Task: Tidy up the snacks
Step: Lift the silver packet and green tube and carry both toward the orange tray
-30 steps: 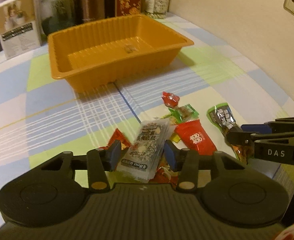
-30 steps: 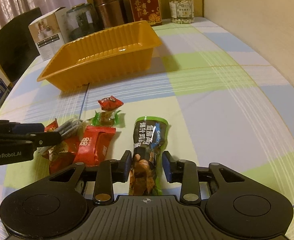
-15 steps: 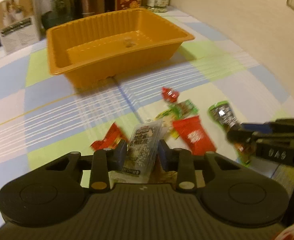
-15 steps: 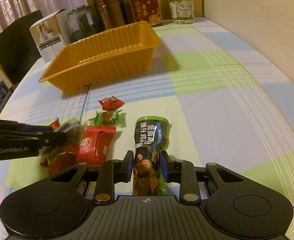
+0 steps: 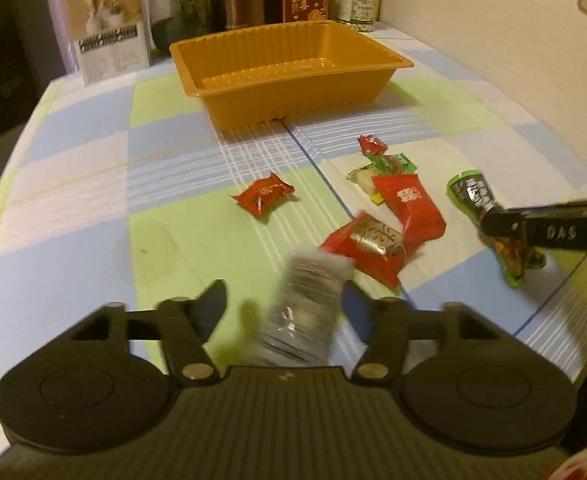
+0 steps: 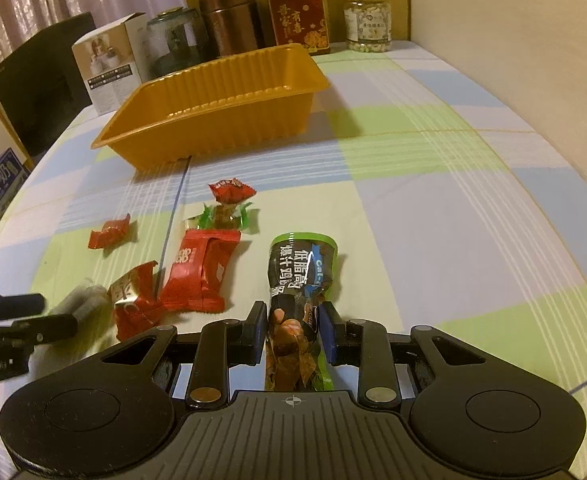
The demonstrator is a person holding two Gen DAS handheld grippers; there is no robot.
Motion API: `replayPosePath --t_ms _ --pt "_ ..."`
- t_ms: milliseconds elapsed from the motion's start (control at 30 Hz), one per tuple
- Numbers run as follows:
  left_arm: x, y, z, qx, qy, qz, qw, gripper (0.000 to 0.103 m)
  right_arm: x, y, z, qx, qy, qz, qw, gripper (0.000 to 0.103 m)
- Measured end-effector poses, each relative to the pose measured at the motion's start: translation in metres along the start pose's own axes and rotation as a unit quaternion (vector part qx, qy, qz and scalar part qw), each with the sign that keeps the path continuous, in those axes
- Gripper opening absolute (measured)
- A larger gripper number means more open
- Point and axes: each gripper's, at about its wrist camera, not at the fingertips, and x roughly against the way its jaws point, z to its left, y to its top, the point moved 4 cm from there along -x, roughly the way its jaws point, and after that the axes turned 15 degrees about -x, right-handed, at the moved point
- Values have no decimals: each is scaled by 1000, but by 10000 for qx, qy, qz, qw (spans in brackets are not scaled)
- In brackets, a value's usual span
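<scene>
The right gripper [image 6: 291, 334] is clamped on the long green-and-black foil snack pouch [image 6: 299, 280], presumably for carrying to the empty orange ribbed plastic tray [image 6: 229, 96]. The left gripper [image 5: 283, 306] is opening around a blurred clear-wrapped snack [image 5: 305, 304] (contact cannot be judged).

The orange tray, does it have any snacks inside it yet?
No, the orange tray shows only its bare ribbed bottom, and the snacks lie on the tablecloth in front of it.
</scene>
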Motion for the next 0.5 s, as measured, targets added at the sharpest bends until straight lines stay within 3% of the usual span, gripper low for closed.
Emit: replayPosePath --t_ms 367,433,500 --pt "-14 3 -15 -762 -359 32 9964 62 3 1 0 -130 -142 -87 9998 32" --pt "-18 1 -19 -824 -375 99 9958 55 1 1 0 -139 -144 -90 9998 45" --pt "-21 -2 -21 -826 -351 159 9958 43 0 -1 2 -115 -117 -117 9998 47"
